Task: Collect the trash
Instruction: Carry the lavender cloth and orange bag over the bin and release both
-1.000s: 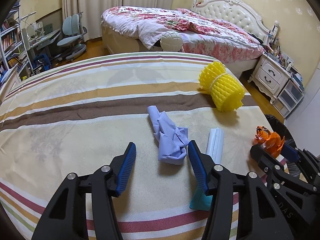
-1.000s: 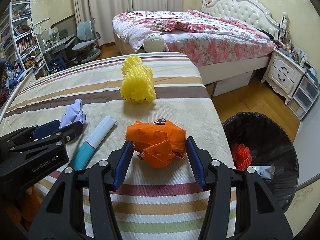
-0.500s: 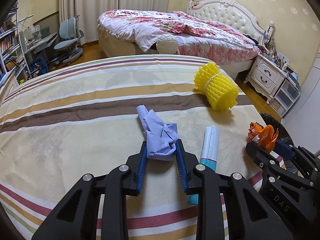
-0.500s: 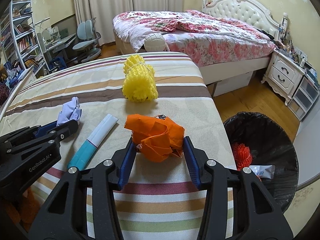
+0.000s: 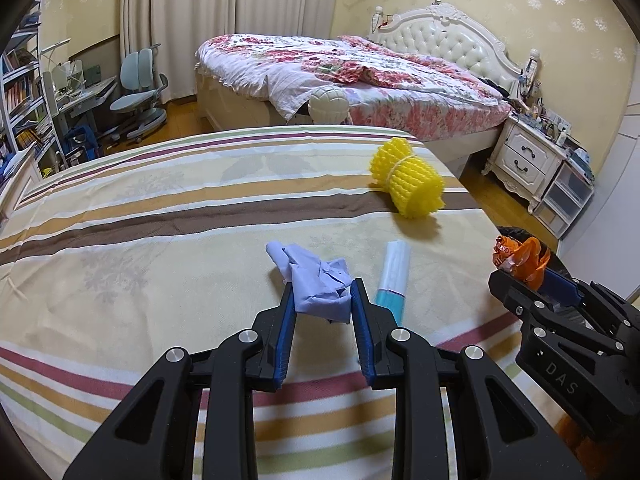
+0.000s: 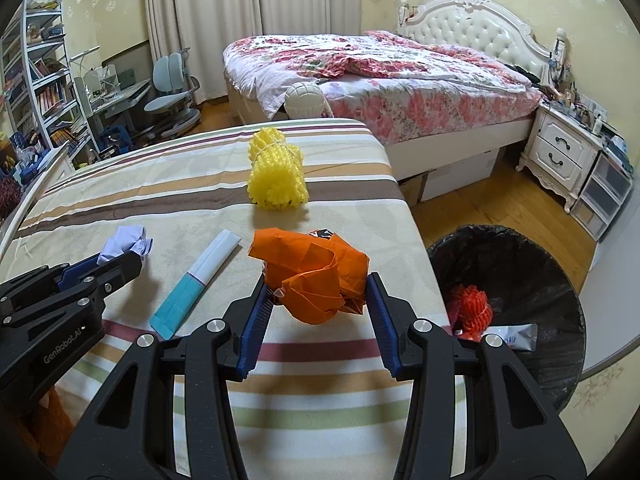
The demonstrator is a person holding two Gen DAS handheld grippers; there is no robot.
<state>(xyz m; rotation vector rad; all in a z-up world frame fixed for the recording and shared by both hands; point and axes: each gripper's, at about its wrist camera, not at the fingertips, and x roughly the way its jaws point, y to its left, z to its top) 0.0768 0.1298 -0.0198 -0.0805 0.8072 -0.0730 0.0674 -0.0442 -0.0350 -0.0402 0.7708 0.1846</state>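
Observation:
My left gripper (image 5: 322, 294) is shut on a crumpled pale blue tissue (image 5: 316, 284), lifted a little off the striped table (image 5: 160, 240). My right gripper (image 6: 318, 284) is shut on a crumpled orange wrapper (image 6: 316, 276) near the table's right edge. In the left wrist view the right gripper (image 5: 532, 280) shows at the right with the orange wrapper (image 5: 520, 258) in it. In the right wrist view the left gripper (image 6: 116, 262) holds the tissue (image 6: 124, 242). A white and teal tube (image 6: 198, 282) and a yellow foam net bundle (image 6: 276, 178) lie on the table.
A black bin (image 6: 516, 308) stands on the floor right of the table, holding a red net (image 6: 470, 308) and a white packet (image 6: 512, 336). Beyond are a floral bed (image 6: 380, 76), a nightstand (image 6: 564, 158), a desk chair (image 6: 172, 92) and bookshelves (image 6: 36, 92).
Both grippers closed: the left on the blue tissue, the right on the orange wrapper. The left gripper then rose slightly with the tissue.

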